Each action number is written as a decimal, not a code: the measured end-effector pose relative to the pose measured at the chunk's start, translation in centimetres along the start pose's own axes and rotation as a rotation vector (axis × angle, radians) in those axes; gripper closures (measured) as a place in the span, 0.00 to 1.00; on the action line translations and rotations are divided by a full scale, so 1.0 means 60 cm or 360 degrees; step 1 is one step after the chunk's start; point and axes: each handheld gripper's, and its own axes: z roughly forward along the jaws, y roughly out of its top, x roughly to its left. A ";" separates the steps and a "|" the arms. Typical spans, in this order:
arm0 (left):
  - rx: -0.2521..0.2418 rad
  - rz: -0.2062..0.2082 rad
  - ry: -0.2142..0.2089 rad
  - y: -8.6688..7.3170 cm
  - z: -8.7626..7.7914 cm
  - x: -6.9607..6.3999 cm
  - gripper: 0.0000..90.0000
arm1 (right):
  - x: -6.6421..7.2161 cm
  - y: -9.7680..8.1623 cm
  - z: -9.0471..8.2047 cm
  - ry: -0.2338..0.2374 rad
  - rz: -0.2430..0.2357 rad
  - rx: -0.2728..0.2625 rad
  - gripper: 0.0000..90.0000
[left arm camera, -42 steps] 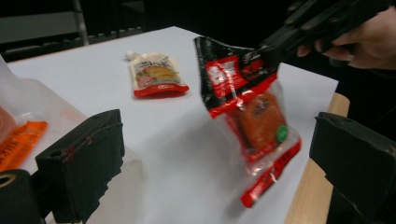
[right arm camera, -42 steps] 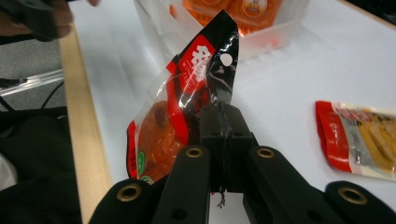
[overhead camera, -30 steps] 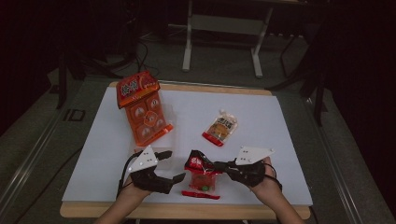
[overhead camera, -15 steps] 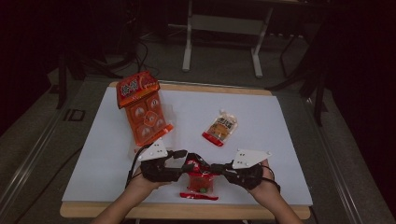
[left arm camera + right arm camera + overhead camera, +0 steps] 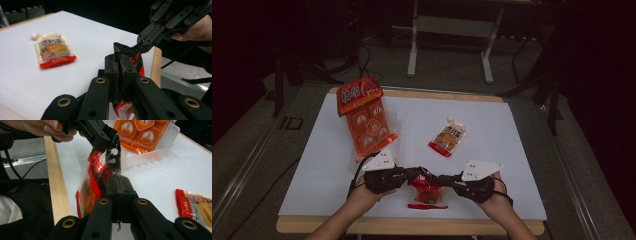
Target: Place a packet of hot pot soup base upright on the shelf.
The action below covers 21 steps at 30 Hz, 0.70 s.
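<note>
You have both tongs clenched on the top edge of the small red snack packet point(image 5: 426, 186), and it hangs between them just above the near edge of the white table point(image 5: 512, 130). Your left gripper point(image 5: 121, 68) has its jaws pressed flat on the packet's dark crumpled seal, and your right gripper point(image 5: 118, 186) pinches the same seal from the opposite side, close against the left one. A thin red strip point(image 5: 427, 206) lies on the table right under the packet, nearer to you than the tongs.

By the look of it you are at the tearing step: two grips set side by side on the seal. The next move calls for pulling the tongs apart or twisting one against the other, with both grips kept firm so the film does not slip out.

Beyond the right gripper lies an orange-and-white sauce pouch point(image 5: 448, 137), well apart from it. Farther off beyond the left gripper, an orange multipack bag point(image 5: 364, 117) rests in a clear plastic tray point(image 5: 160, 147).
</note>
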 end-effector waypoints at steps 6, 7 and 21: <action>-0.0036 0.0064 -0.0003 0.017 -0.011 -0.010 0.98 | -0.003 -0.002 -0.008 -0.0013 0.0010 -0.0051 0.95; -0.0044 0.0078 0.0007 0.020 -0.013 -0.012 0.98 | -0.003 -0.002 -0.009 -0.0021 0.0007 -0.0062 0.94; -0.0124 0.0139 0.0062 0.055 -0.046 -0.013 0.98 | -0.018 -0.005 -0.038 -0.0103 0.0116 -0.0212 0.57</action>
